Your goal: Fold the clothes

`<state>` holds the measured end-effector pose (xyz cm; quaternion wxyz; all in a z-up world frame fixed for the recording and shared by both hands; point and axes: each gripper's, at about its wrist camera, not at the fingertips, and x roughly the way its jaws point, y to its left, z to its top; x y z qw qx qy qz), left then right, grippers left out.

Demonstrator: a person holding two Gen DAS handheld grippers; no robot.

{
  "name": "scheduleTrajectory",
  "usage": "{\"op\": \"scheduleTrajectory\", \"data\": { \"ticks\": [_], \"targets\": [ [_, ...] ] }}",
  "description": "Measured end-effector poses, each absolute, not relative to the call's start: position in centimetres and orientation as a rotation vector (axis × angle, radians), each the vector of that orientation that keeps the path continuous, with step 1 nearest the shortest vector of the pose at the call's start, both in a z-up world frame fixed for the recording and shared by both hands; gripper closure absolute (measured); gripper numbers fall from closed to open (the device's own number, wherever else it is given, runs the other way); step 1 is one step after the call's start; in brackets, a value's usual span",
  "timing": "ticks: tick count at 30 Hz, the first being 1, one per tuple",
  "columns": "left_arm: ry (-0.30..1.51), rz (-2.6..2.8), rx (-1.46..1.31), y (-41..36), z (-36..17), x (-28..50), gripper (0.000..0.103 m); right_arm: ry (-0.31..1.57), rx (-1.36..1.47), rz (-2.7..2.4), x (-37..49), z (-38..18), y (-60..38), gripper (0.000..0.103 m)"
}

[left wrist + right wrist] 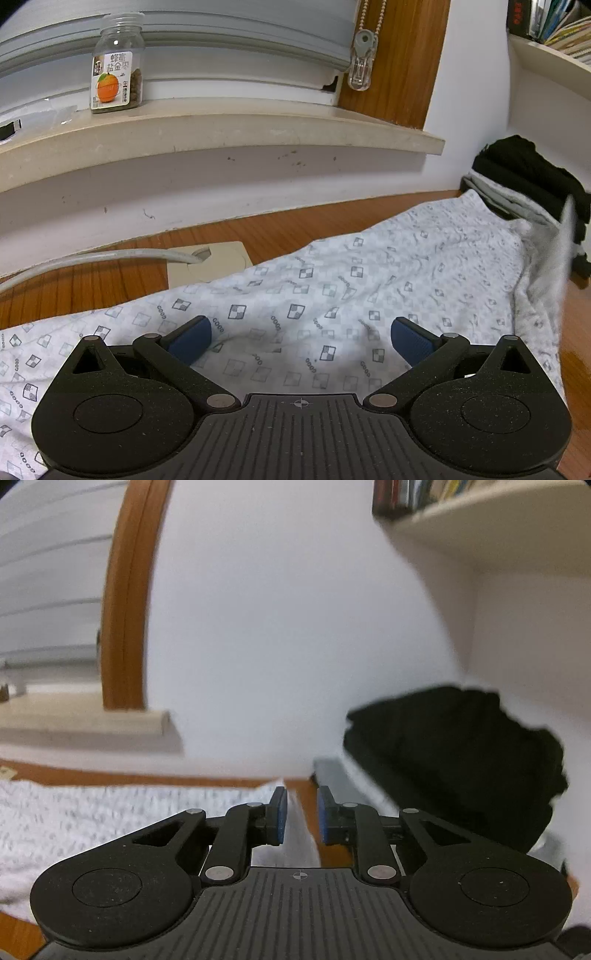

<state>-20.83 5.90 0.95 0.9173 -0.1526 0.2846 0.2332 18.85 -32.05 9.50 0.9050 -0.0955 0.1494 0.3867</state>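
my left claw (301, 341) hangs spread wide right over the cloth (332, 280).
the cloth runs lengthwise left to right across the surface (110, 273); my right claw (300, 818) sits at its right end, nearly closed with a raised edge between its pads, grip uncertain.

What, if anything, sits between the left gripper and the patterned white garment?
Nothing visible. The left gripper hangs with jaws wide open directly over the white checker-patterned garment spread on the wooden table; only bare cloth shows between the jaws.

Garment (332, 280) spread on desk (110, 273), jar (117, 62) on windowsill (221, 129) behind, clothes stack (532, 177) right
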Motion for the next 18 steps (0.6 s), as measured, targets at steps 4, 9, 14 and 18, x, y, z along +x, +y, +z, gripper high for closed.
{"op": "scheduleTrajectory", "data": {
  "ticks": [4, 9, 14, 18],
  "targets": [
    [0.587, 0.479, -0.315, 5.9, 0.9, -20.8, 0.000, 0.403, -0.155, 0.847, 18.8, 6.6, -32.1, 0.062],
    [0.587, 0.479, -0.316, 5.9, 0.9, -20.8, 0.000, 0.484, -0.150, 0.851, 18.0, 4.3, -29.5, 0.054],
    [0.587, 0.479, -0.317, 5.9, 0.9, -20.8, 0.000, 0.532, -0.133, 0.753, 20.4, 3.1, -27.1, 0.044],
    [0.586, 0.479, -0.319, 5.9, 0.9, -20.8, 0.000, 0.594, -0.117, 0.753, 22.1, 2.2, -26.5, 0.044]
  ]
}}
